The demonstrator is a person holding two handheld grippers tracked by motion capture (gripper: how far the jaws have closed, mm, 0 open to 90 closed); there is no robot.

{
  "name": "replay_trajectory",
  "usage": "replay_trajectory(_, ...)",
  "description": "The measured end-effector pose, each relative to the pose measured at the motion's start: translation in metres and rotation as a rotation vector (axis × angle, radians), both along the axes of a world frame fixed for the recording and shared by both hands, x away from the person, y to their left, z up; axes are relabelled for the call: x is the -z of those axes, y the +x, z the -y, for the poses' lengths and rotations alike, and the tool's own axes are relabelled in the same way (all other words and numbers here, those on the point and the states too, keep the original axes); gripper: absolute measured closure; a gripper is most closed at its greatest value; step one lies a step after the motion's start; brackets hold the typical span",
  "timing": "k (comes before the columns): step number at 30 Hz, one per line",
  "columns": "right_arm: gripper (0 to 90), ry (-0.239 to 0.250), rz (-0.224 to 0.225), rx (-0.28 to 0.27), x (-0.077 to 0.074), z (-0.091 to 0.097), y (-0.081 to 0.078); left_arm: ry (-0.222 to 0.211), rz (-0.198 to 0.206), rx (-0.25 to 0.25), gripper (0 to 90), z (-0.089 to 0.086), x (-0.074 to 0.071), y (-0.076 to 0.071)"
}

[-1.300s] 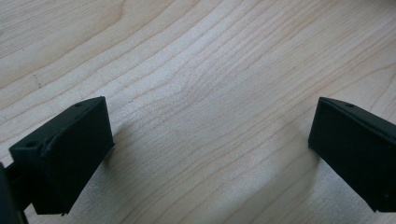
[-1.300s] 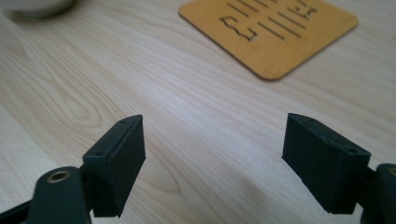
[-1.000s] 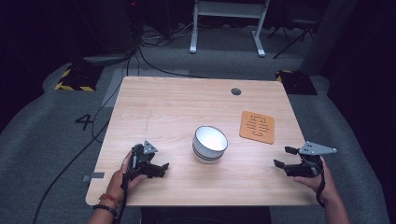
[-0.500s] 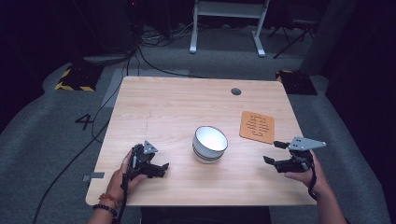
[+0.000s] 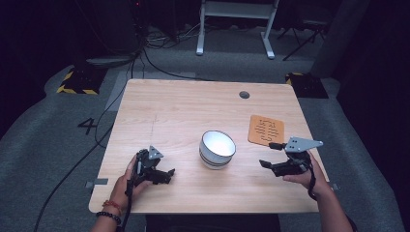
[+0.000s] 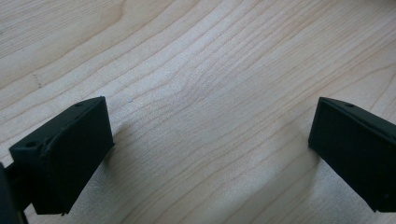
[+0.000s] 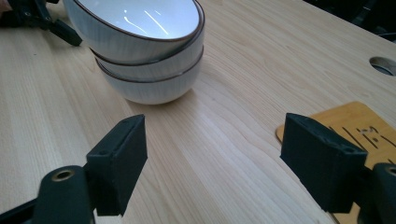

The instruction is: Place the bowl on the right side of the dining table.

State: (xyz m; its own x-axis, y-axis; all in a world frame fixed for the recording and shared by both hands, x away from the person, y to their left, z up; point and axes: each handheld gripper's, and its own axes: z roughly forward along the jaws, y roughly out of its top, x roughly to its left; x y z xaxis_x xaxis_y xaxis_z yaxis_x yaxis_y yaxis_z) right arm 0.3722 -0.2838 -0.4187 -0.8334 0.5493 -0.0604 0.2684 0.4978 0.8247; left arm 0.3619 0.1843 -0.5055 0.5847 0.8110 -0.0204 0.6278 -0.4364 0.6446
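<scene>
Near the tabletop's front-left corner the left gripper [image 5: 167,174] rests low over bare wood, its jaws spread wide with nothing between them, as the left gripper view confirms. Toward the middle, a little nearer the front edge than the back, sits the stack of white bowls [image 5: 217,149], three nested by the look of the right gripper view. Right of it, near the right edge, lies the orange coaster [image 5: 266,130], flat. The right gripper [image 5: 270,154] hovers just in front of the coaster, jaws released and empty, aimed leftward at the bowls. The stack lies straight ahead of its fingers, somewhat nearer this hand than the left, so it looks the likelier to grasp the rim.
</scene>
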Motion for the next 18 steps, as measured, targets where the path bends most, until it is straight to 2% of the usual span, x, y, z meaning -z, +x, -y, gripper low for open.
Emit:
replay_trajectory(9,23.0,0.002,0.007,-0.067,-0.008,-0.025,0.004,0.0,0.0,0.0,0.0,0.0,0.0,0.0)
replay_trajectory(10,23.1,0.008,-0.003,-0.071,-0.009,-0.029,0.004,0.001,0.0,0.0,0.0,0.0,0.0,0.0)
replay_trajectory(11,23.2,-0.006,0.003,-0.08,-0.01,-0.031,0.005,0.0,0.0,0.0,0.0,0.0,0.0,0.0)
replay_trajectory(16,23.5,0.002,-0.003,-0.115,-0.015,-0.045,0.006,0.001,0.0,0.0,0.0,0.0,0.0,0.0)
replay_trajectory(18,23.5,-0.012,0.004,-0.129,-0.016,-0.049,0.007,0.001,0.0,0.0,0.0,0.0,0.0,0.0)
